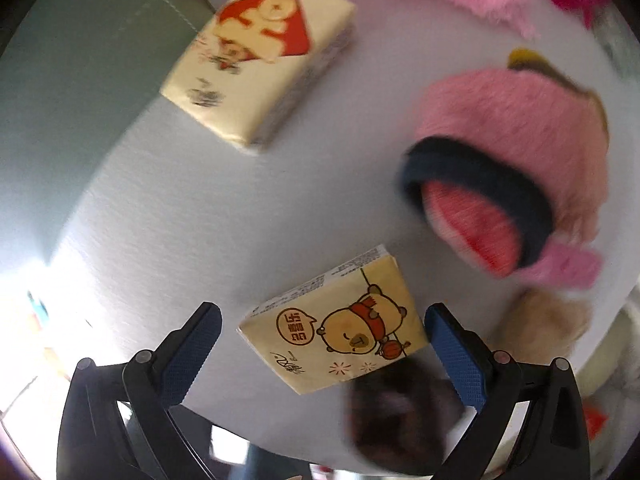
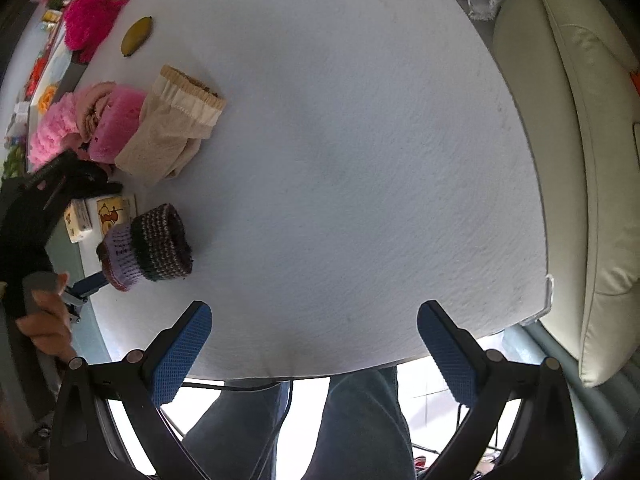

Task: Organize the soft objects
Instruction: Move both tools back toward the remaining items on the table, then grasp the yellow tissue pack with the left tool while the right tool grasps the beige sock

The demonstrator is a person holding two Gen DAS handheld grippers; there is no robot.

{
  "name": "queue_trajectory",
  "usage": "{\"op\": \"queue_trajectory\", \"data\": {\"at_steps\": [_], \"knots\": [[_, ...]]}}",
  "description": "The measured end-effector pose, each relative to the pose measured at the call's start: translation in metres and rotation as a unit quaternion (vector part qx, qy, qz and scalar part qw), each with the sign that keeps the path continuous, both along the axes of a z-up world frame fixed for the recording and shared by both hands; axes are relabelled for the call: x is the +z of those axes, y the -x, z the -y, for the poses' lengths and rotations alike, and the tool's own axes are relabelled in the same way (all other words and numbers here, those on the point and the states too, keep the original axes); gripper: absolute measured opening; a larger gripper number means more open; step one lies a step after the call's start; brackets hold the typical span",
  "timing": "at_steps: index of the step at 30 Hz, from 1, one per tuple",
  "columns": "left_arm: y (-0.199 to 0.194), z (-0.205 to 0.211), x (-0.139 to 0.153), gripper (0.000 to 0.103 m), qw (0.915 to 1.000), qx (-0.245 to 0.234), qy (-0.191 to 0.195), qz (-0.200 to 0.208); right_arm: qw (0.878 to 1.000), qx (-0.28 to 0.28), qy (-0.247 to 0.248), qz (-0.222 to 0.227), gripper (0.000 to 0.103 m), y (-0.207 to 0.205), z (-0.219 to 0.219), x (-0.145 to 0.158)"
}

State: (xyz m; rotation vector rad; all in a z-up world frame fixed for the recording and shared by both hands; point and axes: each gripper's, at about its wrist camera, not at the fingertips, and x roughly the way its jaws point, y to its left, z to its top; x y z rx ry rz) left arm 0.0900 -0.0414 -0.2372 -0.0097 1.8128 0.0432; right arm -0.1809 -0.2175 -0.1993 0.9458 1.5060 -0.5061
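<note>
Tissue packs: two. One carries a bear print; the other carries a red print.

Knitted cuffs: one, dark and purple.

Pink plush items on the table: three in the right wrist view, namely a light pink fluffy piece, a pink rolled piece and a magenta fluffy piece.

Beige fabric items: one.

Bananas: one.

Sofas: one.

Grippers: two, left and right, each with two blue-padded fingers.
</note>
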Motion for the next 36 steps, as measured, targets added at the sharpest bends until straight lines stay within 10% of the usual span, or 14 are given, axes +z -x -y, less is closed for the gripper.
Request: {"op": "queue_trajectory", "data": {"at_steps": [6,22,36], "knots": [[0.001,-0.046,-0.001,0.102,0.9981,-0.057,-0.013,0.019,1.0,0.025,-0.004,0.011,0.103,-0.005,0.012,0.001],[0.041,-0.097,-0.007,0.102,0.9933,0.111,-0.007,0.03,0.981,0.181,0.044,0.053,0.103,-0.097,0.006,0.018],[0.021,-0.078,-0.015,0.103,0.991,0.123,0.005,0.053,0.953,0.289,0.079,0.036,0.103,-0.184,-0.011,-0.013]]}}
